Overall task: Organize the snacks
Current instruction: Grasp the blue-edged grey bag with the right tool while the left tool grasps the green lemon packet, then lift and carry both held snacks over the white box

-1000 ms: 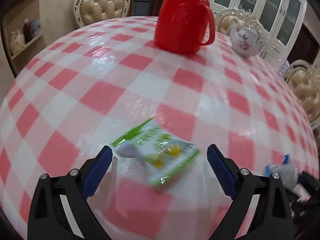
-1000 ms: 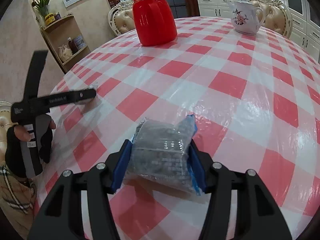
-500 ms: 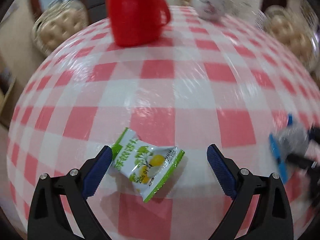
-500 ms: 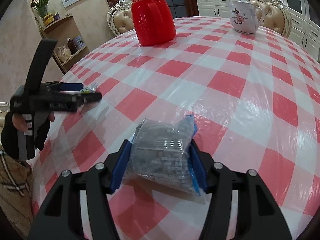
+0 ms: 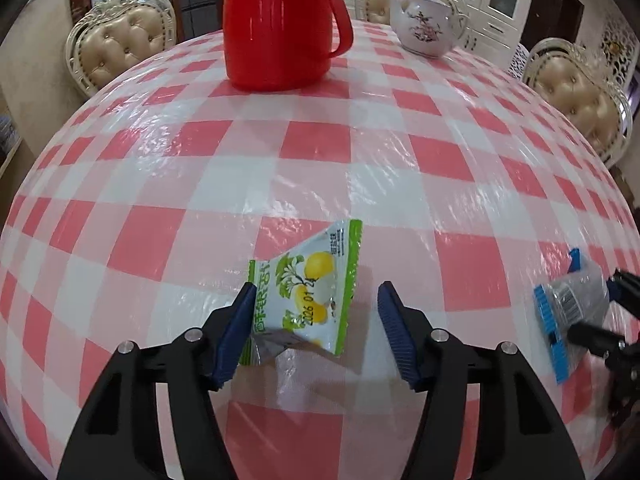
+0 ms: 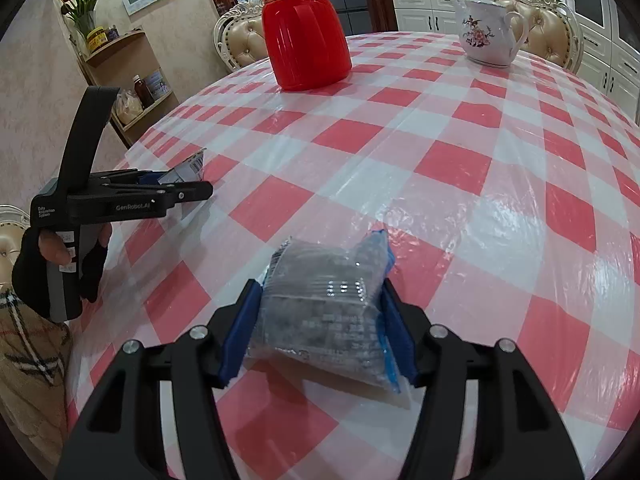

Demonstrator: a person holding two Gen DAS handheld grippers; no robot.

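The left gripper (image 5: 316,320) has just been closing: its jaws, wide a second ago, now stand about half as far apart, with the green packet (image 5: 308,292) between them. The left pad (image 5: 236,328) touches the packet's edge and has tipped it up off the cloth; the right pad (image 5: 396,332) is apart from it, so this is not yet a grip. The packet, flat and slanted a moment ago, now leans on that left pad, its far corner raised.

The right gripper (image 6: 320,328) is clamped on the clear packet (image 6: 324,308), both pads pressing its sides, just as a second ago. It sits low over the table (image 6: 460,168), near the front edge.

Farther off, the red jug (image 5: 280,24) and the teapot (image 5: 424,28) stand at the far side, well apart from both packets.

My reading: one snack is secured and the other is about to be. The tilted packet may slip or fold as the jaws meet, so the close should finish squarely across it.
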